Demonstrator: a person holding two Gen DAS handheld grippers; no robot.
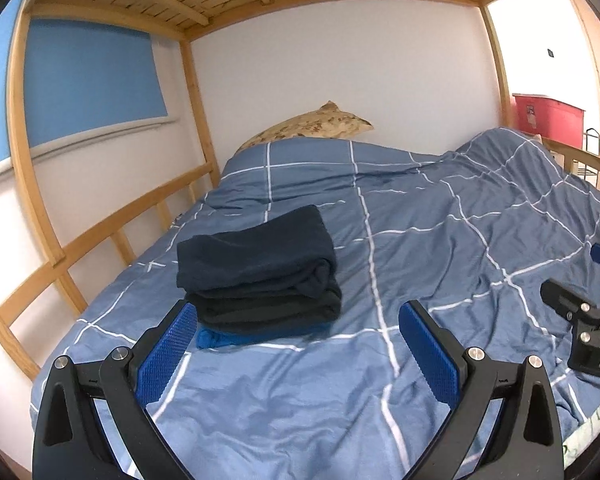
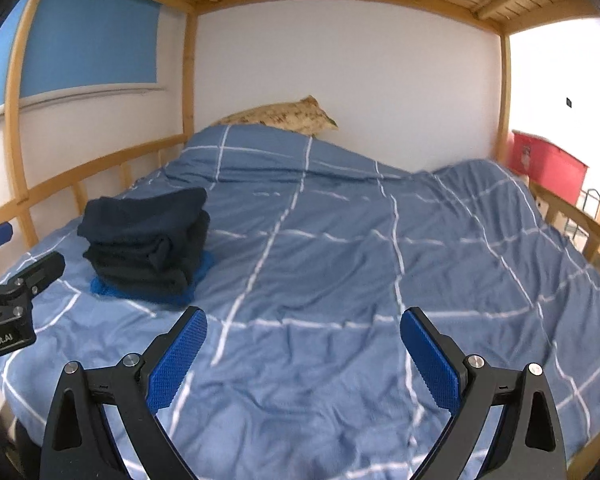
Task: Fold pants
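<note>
Left wrist view: left gripper hangs over the duvet, jaws spread wide, nothing between the pads. Right gripper same story in its own view, jaws wide apart, empty. The pants sit as the top layer of a small stack of folded clothes on the left side of the bed, near the wooden side rail; dark navy on top, a darker piece under it, a bright blue item at the bottom. My read: the fold looks done and both tools are off the cloth, so the step in hand is release and clear, or a last tidy. To do it well: pull straight away without snagging the top layer, keep jaws wide so no pad drags the fold edge; if squaring up, press lightly on top rather than pinching the side, since the stack is soft and would shear. Relative position: in the left wrist view the stack lies just ahead of the left finger tip, near but apart, mostly left of the jaw gap's centre. From the right wrist view the stack is well off to the left, clear of the right jaws, with the left tool's body between it and the frame edge. Pillow at the head end, not involved.
</note>
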